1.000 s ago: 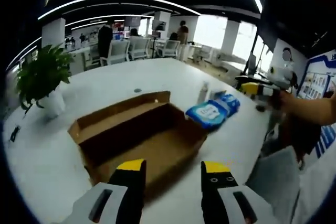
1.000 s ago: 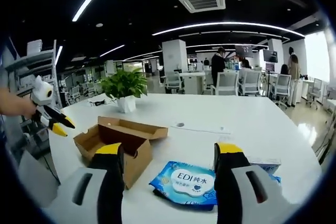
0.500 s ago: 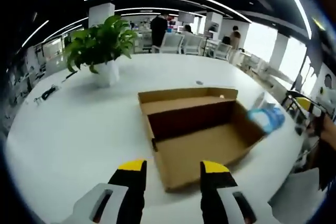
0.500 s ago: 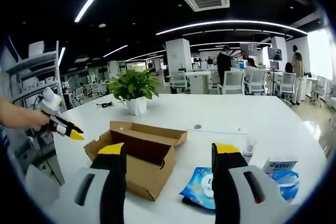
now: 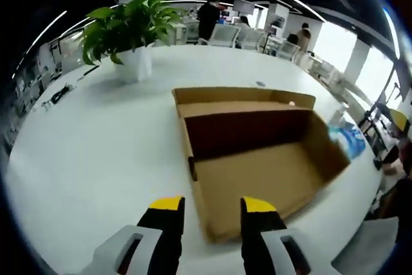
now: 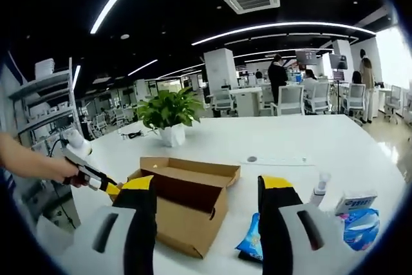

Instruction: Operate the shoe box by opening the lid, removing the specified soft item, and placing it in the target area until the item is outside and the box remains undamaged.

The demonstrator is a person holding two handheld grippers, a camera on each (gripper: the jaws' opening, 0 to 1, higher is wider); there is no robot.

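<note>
The shoe box (image 5: 257, 159) sat open on the white table (image 5: 90, 152), lid flap folded back flat on its far side, brown interior bare as far as the left gripper view showed. The left gripper (image 5: 209, 205) hovered over the box's near edge with jaws spread and nothing between them, yellow tips just above the cardboard rim. A blue wipes pack (image 5: 351, 141) lay outside the box, on the table just past its right end wall. A potted plant (image 5: 129, 33) stood well beyond the box's far left corner. In the right gripper view, the right gripper (image 6: 206, 188) was held above the table, jaws parted wide and empty, with the shoe box (image 6: 183, 201) seen between and behind them. The wipes pack (image 6: 251, 246) showed partly behind the right jaw, beside the box. A small white bottle (image 6: 320, 187) and another blue-and-white packet (image 6: 357, 220) lay farther right. The left gripper (image 6: 109, 188) entered from the left, held in a hand (image 6: 67, 172), its tip at the box's left end.
</note>
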